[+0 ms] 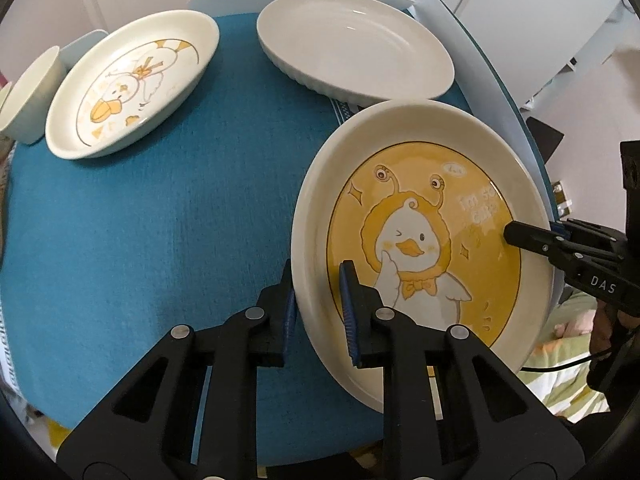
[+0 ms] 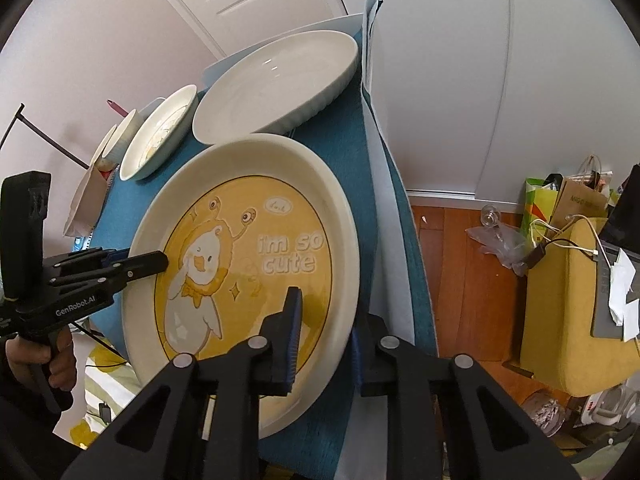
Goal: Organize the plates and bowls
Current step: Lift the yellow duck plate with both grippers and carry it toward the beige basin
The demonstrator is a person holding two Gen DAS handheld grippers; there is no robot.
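A cream plate with a yellow cartoon duck and the words "im so cute" (image 1: 424,240) (image 2: 256,248) lies at the near right corner of the blue tablecloth (image 1: 160,220). My left gripper (image 1: 318,312) is shut on its left rim, one pad outside and one inside. My right gripper (image 2: 326,344) is shut on the opposite rim; its tip also shows in the left wrist view (image 1: 516,234). Whether the plate rests on the cloth I cannot tell. Farther back stand a plain white ribbed dish (image 1: 352,44) (image 2: 280,80), a white duck plate (image 1: 132,84) (image 2: 160,136) and a small white bowl (image 1: 32,96).
The table's right edge runs just beside the held plate (image 2: 400,240). Beyond it are a wooden floor (image 2: 460,280), a yellow seat with cables (image 2: 568,300) and paper bags (image 2: 580,196). A hand holds the left gripper's handle (image 2: 48,364). Bare blue cloth fills the middle left.
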